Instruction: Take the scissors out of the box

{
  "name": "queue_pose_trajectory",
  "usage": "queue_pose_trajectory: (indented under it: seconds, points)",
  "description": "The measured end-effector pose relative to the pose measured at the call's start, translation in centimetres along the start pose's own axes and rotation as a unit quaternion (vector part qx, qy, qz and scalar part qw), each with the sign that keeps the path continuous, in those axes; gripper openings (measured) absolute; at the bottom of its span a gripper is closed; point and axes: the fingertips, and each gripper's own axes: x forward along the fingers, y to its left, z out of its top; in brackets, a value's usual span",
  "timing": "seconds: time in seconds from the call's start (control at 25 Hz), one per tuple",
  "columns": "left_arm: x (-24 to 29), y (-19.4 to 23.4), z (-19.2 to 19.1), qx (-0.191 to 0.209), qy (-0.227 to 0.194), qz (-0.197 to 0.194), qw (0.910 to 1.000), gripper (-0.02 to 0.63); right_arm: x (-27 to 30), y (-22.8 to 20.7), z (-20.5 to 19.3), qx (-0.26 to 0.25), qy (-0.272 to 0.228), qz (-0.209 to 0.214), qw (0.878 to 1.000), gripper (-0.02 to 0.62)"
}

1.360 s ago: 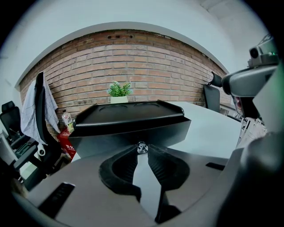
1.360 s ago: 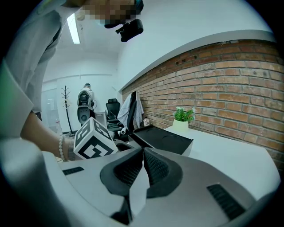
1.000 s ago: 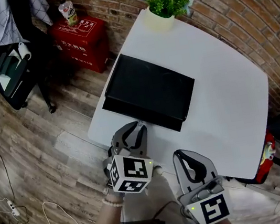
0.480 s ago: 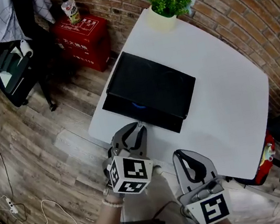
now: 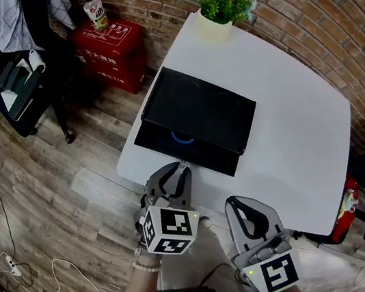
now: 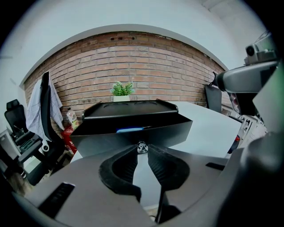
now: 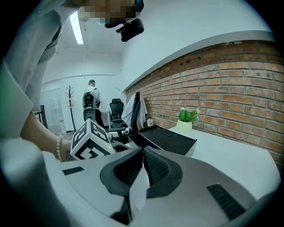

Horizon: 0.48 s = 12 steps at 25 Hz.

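Black and low, the box (image 5: 198, 115) sits on the white table (image 5: 284, 90) with its front drawer (image 6: 133, 137) standing a little way out. In the gap lies a blue loop that looks like a handle of the scissors (image 5: 182, 137), though too little of them shows to be sure. The left gripper (image 5: 181, 167) has its jaws pinched on the small shiny knob (image 6: 142, 147) at the drawer's front, while the right gripper (image 5: 237, 202) hangs near the table's edge, pressed together on nothing.
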Motion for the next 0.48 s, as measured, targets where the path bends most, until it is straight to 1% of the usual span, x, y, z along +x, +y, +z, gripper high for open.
queue_pose_trajectory:
  seconds: [0.48]
  points:
    - [-0.56, -0.1, -0.29, -0.004, -0.001, 0.005, 1.0, 0.086, -0.1, 0.39, 0.05, -0.004, 0.001, 0.008, 1.0, 0.044]
